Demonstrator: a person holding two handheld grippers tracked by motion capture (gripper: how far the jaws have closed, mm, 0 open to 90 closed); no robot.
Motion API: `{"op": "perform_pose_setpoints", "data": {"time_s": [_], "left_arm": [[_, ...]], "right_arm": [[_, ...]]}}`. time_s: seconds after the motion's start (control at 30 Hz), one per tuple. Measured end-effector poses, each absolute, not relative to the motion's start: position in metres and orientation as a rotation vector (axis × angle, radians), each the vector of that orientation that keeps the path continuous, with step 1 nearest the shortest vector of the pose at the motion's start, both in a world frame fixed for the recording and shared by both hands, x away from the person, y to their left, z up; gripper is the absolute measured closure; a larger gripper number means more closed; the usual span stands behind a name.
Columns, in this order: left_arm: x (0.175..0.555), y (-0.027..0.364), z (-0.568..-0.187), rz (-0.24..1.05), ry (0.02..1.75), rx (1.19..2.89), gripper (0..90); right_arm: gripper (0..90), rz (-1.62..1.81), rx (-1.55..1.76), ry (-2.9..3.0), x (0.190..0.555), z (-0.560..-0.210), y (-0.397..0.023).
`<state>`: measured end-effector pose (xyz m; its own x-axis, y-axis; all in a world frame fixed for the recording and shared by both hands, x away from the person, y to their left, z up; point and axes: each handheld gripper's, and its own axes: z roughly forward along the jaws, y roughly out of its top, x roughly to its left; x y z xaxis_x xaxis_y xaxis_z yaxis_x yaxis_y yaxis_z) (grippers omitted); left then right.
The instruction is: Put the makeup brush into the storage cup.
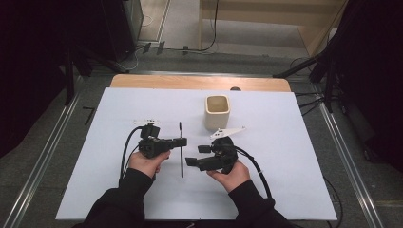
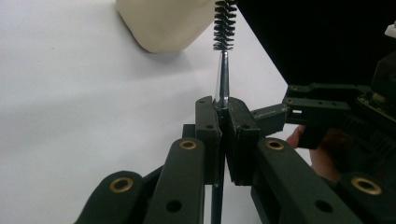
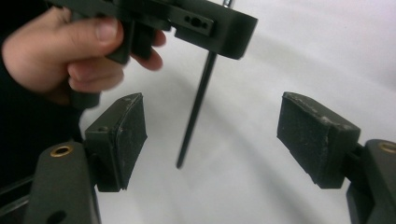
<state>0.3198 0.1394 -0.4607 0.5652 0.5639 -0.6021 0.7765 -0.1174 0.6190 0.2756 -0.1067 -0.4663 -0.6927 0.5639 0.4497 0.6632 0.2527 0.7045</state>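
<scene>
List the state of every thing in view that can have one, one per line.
Left gripper: shut on the brush's metal stem.
Right gripper: open, nothing between the pads.
Brush: held by the left gripper, bristle end towards the cup.
Cup: upright on the white sheet, looks empty, untouched.

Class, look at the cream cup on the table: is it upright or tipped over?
Upright. In the high view the cup stands on its base with its open mouth facing up.
</scene>
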Motion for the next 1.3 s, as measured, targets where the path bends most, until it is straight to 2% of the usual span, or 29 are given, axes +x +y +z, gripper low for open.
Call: {"op": "perform_pose_setpoints", "data": {"time_s": [0.23, 0.3, 0.8, 0.93, 1.03, 1.3], "left_arm": [[0.323, 0.151, -0.460, -0.261, 1.071, 1.802, 85.3], [0.323, 0.152, -0.460, -0.269, 1.064, 1.809, 85.3], [0.320, 0.139, -0.467, -0.366, 0.993, 1.797, 85.3], [0.318, 0.136, -0.467, -0.374, 0.985, 1.794, 85.2], [0.317, 0.133, -0.467, -0.377, 0.982, 1.784, 85.2], [0.315, 0.130, -0.468, -0.380, 0.985, 1.759, 85.2]], "right_arm": [[26.0, -1.404, -1.227, -2.324, 0.283, -0.475, -0.113], [29.4, -1.406, -1.216, -2.303, 0.285, -0.476, -0.114], [36.2, -1.425, -1.134, -2.191, 0.286, -0.485, -0.106], [40.2, -1.450, -1.142, -2.164, 0.285, -0.488, -0.106], [47.8, -1.476, -1.185, -2.121, 0.284, -0.492, -0.107], [53.1, -1.484, -1.204, -2.099, 0.283, -0.495, -0.100]]}}
